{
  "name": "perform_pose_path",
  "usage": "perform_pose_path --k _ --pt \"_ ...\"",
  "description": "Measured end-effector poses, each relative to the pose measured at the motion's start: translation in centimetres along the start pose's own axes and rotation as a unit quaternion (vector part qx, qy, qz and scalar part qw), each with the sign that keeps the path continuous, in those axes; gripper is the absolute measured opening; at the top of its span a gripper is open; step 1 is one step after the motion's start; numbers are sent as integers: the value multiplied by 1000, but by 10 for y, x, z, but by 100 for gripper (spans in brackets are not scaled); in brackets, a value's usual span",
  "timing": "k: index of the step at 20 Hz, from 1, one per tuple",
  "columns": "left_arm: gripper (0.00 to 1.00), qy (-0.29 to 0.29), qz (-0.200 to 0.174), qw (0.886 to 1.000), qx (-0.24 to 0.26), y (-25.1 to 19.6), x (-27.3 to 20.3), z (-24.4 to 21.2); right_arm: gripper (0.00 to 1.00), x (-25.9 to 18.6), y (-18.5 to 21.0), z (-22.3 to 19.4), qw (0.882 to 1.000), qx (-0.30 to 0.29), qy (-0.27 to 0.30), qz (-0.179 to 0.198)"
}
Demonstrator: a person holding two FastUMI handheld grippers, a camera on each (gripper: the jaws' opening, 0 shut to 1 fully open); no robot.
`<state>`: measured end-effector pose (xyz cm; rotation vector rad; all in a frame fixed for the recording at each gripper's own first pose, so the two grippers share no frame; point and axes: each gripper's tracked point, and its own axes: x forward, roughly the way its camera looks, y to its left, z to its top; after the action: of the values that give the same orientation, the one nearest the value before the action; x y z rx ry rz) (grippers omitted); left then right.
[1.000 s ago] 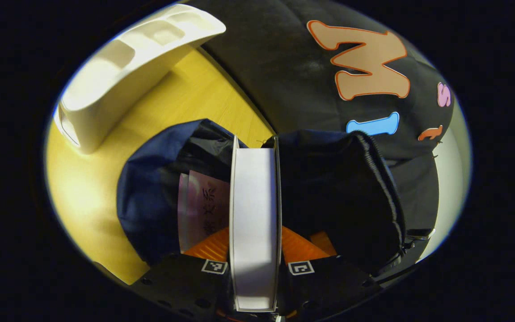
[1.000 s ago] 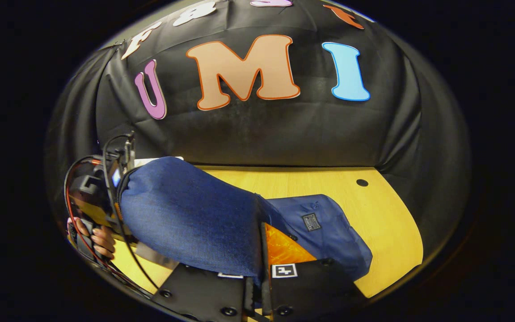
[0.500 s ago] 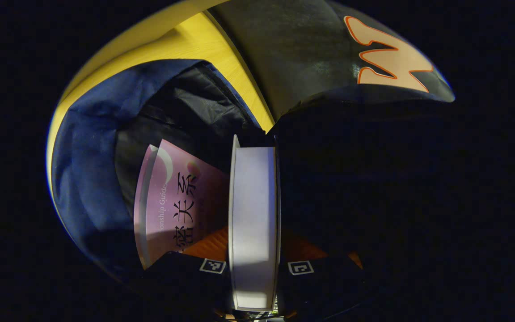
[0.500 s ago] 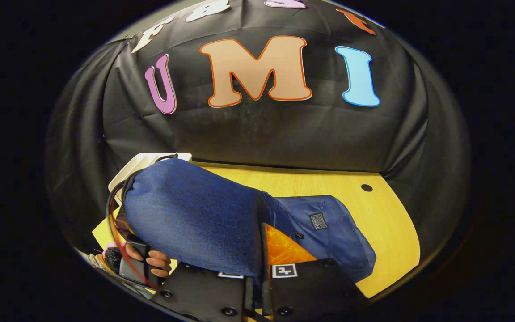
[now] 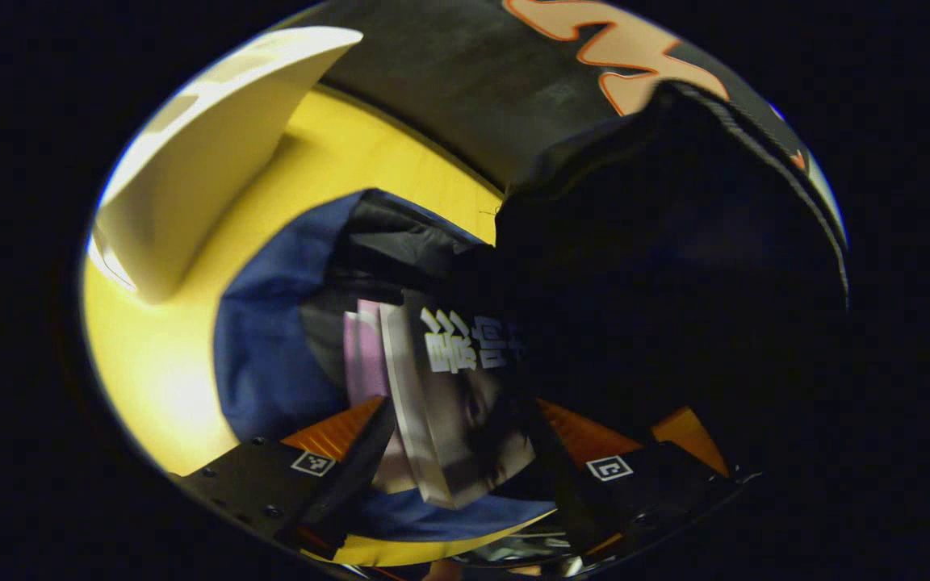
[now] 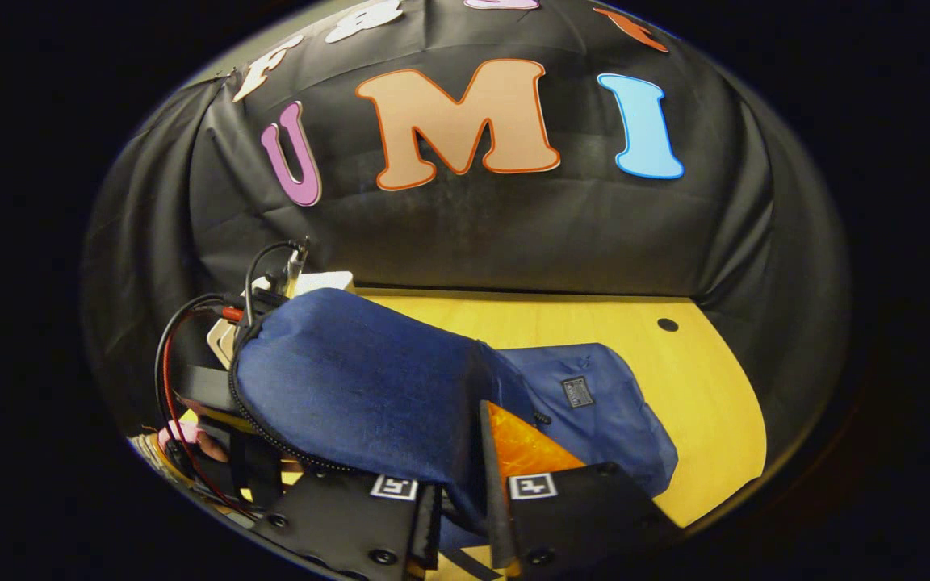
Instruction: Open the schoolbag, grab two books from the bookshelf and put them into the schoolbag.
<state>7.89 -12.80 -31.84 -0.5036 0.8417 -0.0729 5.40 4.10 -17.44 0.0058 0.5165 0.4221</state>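
The blue schoolbag (image 5: 259, 363) lies open on the yellow table (image 5: 158, 355). Inside it a dark-covered book (image 5: 465, 387) leans against a purple book (image 5: 364, 355). My left gripper (image 5: 465, 452) is open, its fingers spread either side of the dark book without pressing it. In the right gripper view, my right gripper (image 6: 461, 504) is shut on the schoolbag's (image 6: 368, 403) upper flap and holds it raised. The black underside of that flap (image 5: 659, 266) hangs over the opening on the right of the left gripper view.
The white bookshelf (image 5: 198, 161) stands at the table's back left, close to the bag; its corner (image 6: 324, 281) peeks above the flap. A hand (image 6: 182, 436) and red cables (image 6: 165, 371) sit left of the bag. A cable hole (image 6: 667, 324) marks the table (image 6: 699, 387) on the right.
My left gripper has opened and let go of the book it carried. That book now rests tilted in the bag against the purple one. The right gripper still holds the flap up.
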Motion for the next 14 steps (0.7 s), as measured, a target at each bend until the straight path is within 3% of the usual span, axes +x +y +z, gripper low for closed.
perform_pose_path --k 1,2,3,6,8,10,14 --pt "93 1 12 1000 14 7 -13 -2 57 -4 3 -3 1000 0 3 6" --pt "97 2 24 999 26 15 -26 -5 65 -9 8 -7 1000 0 7 16" --pt "92 0 37 999 37 24 -40 -7 74 -15 10 -9 1000 -2 8 17" --pt "96 -12 80 994 71 47 -86 -8 100 -33 17 -11 1000 -5 2 20" --pt "100 -28 103 991 83 55 -122 -2 100 -48 24 -12 1000 -12 5 25" --pt "92 -47 108 990 82 56 -149 9 100 -66 34 -17 999 -12 12 33" --pt "95 -108 119 983 89 49 -197 46 99 -101 50 -8 999 22 -5 40"
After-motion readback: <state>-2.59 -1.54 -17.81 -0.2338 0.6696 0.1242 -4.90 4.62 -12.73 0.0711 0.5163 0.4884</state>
